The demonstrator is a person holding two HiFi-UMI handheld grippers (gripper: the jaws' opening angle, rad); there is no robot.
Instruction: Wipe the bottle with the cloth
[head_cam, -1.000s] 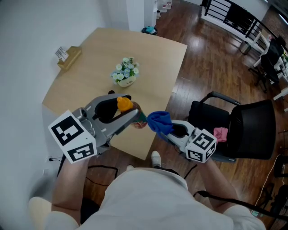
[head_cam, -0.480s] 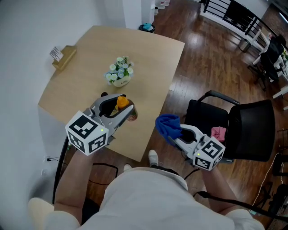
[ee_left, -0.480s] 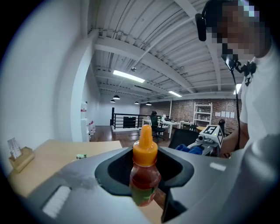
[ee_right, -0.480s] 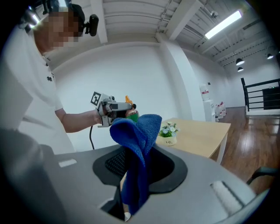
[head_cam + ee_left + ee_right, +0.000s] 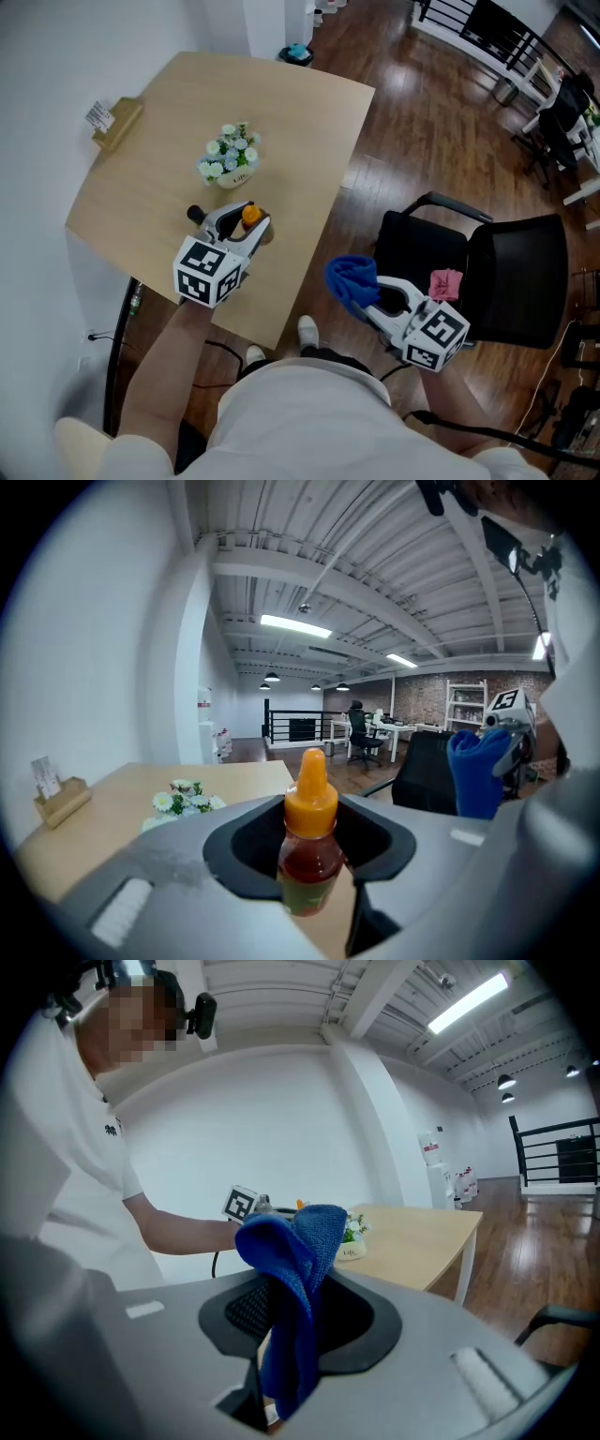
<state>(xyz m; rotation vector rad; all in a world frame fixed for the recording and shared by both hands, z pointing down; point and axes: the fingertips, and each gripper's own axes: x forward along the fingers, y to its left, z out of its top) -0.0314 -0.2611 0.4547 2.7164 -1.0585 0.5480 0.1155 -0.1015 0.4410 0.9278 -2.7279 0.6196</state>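
Though upright, bottle (image 5: 309, 841) partly behind fingers (image 5: 159, 892)

Wood floor (image 5: 412, 131), tan table (image 5: 169, 178), black chair (image 5: 497, 281).

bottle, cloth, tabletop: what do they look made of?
Bottle: likely clear plastic, glossy; reddish contents show through, opaque orange cap.
Cloth: looks like microfibre, matte blue with fine nubby weave.
Table: light wood-look top, smooth matte; solid or laminate unclear.
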